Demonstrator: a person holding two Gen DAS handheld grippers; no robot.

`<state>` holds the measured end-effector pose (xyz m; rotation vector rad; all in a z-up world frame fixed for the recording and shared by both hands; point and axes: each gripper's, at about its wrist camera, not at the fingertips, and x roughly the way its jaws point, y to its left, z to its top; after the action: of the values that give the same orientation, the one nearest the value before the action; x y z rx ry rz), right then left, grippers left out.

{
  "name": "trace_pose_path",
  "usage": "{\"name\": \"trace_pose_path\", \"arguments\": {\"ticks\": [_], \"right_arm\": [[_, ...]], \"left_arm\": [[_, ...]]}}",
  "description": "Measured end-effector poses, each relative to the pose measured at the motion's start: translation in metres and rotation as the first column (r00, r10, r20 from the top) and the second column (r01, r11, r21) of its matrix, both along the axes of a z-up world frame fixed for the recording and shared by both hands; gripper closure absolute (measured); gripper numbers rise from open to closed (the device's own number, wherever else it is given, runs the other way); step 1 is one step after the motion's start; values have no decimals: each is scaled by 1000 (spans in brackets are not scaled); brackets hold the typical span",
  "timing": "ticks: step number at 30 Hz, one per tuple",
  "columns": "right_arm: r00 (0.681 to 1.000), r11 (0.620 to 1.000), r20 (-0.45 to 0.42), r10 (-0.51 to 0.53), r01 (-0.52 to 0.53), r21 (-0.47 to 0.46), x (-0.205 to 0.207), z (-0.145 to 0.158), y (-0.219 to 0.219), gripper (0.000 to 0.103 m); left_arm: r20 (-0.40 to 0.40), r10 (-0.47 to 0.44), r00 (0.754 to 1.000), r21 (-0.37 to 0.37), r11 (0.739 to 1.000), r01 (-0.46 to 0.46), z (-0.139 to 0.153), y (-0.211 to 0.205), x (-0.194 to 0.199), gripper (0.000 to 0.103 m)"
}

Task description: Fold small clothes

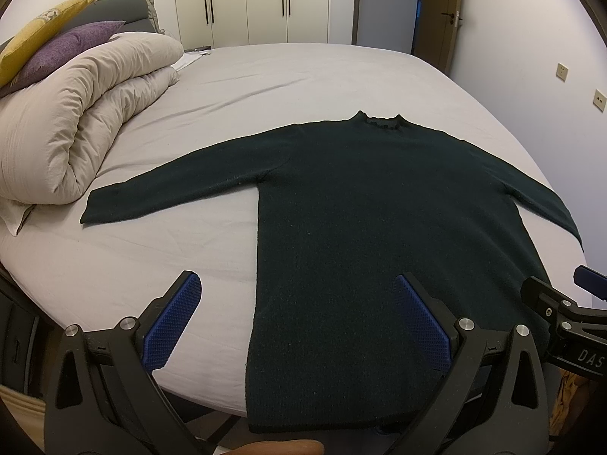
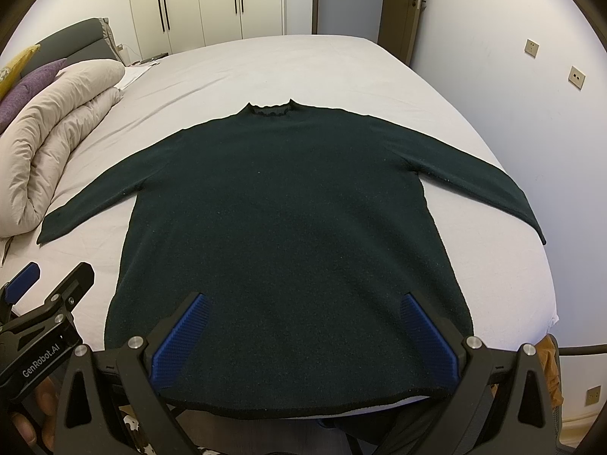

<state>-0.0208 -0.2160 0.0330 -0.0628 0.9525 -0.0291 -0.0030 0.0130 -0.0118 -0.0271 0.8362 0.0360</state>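
A dark green long-sleeved sweater [image 1: 360,227] lies flat on the bed, collar far, both sleeves spread out, hem at the near edge. It also shows in the right wrist view [image 2: 280,235]. My left gripper [image 1: 297,284] is open and empty, above the hem's left part, its left blue pad over the sheet and its right pad over the sweater. My right gripper [image 2: 305,299] is open and empty above the hem's middle. The right gripper also shows at the right edge of the left wrist view [image 1: 561,303], and the left gripper at the left of the right wrist view [image 2: 49,284].
The bed has a pale grey sheet [image 1: 265,83]. A rolled beige duvet [image 1: 76,121] with purple [image 1: 64,53] and yellow [image 1: 38,34] pillows lies at the left. Wardrobes [image 1: 246,0] and a door [image 1: 444,11] stand beyond. A wall [image 2: 512,94] runs along the bed's right side.
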Motion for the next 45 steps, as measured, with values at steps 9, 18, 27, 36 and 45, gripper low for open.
{"name": "trace_pose_path", "arguments": {"ticks": [9,18,27,36,45], "right_arm": [[1000,1000,-1,0,0,1,0,0,0,0],[1000,1000,-1,-1,1,0,-1,-1,0,0],[1000,1000,-2,-1,1,0,-1,-2,1,0],[1000,1000,-3,1,-1,0,-1,-2,1,0],[1000,1000,-7,5,-5,-5,-4,-3,2,0]], "left_arm": [[-2,-1,1000,-1,1000,1,-3,1,-2,0],[-5,-2,1000,-3,1000,2,-6,1,-5,0],[-9,-2,1000,-5,1000,2,-9,2,-8,0],[-18,1,1000,-10,1000,-1,-9,3,-4,0],[-27,7,1000,-22,1000,-7,-12,7,-1,0]]}}
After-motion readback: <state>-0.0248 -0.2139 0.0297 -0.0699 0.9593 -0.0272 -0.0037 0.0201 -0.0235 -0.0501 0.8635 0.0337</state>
